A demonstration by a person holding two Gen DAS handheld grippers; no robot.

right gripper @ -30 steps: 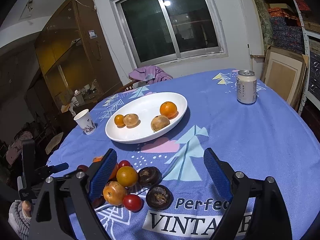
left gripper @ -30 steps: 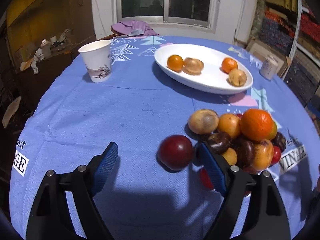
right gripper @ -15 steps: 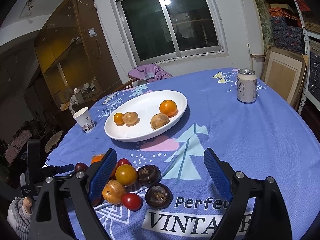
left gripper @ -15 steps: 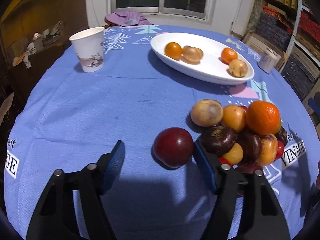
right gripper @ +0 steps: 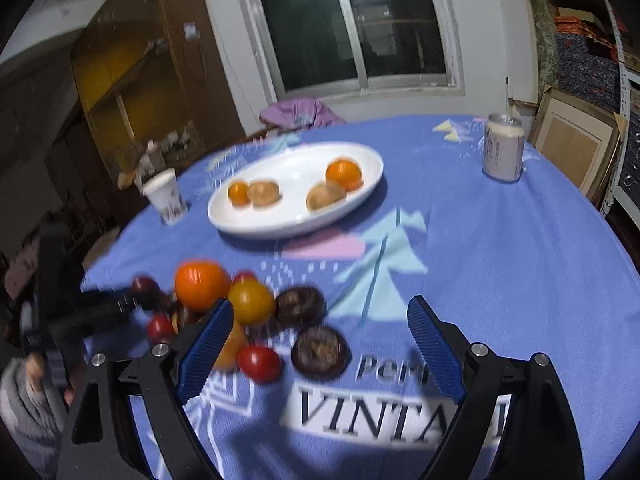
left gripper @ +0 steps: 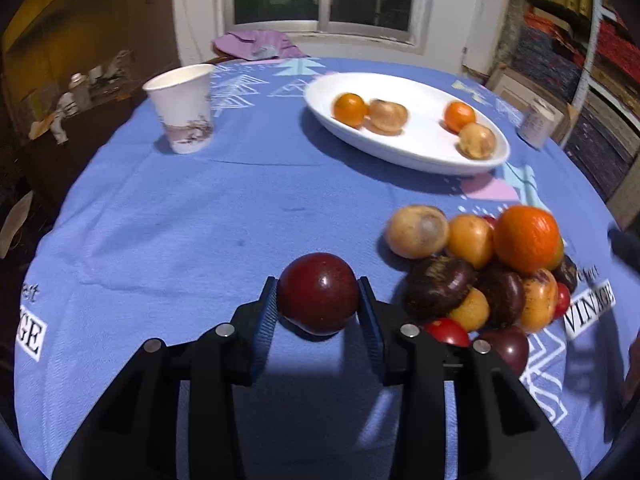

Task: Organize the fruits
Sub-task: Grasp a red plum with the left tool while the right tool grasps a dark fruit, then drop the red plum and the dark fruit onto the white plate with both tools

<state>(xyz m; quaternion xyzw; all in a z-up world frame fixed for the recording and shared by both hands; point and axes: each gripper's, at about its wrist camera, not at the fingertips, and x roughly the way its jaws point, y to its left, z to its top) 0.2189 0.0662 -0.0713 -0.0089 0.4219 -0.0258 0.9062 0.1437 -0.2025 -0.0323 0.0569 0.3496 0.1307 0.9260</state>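
A dark red plum lies on the blue tablecloth, left of a pile of mixed fruit topped by an orange. My left gripper has its jaws closing around the plum, and both blue pads touch its sides. The white oval plate beyond holds two small oranges and two brownish fruits. In the right wrist view, my right gripper hangs open over the pile's right side, above a dark brown fruit and a red tomato. It holds nothing.
A paper cup stands at the far left and a drink can at the far right. A purple cloth lies at the table's far edge. A hand in a grey sleeve holds the left gripper.
The left jaws have come together from wide apart onto the plum's sides. The right gripper has sunk slightly toward the fruit pile and stays open.
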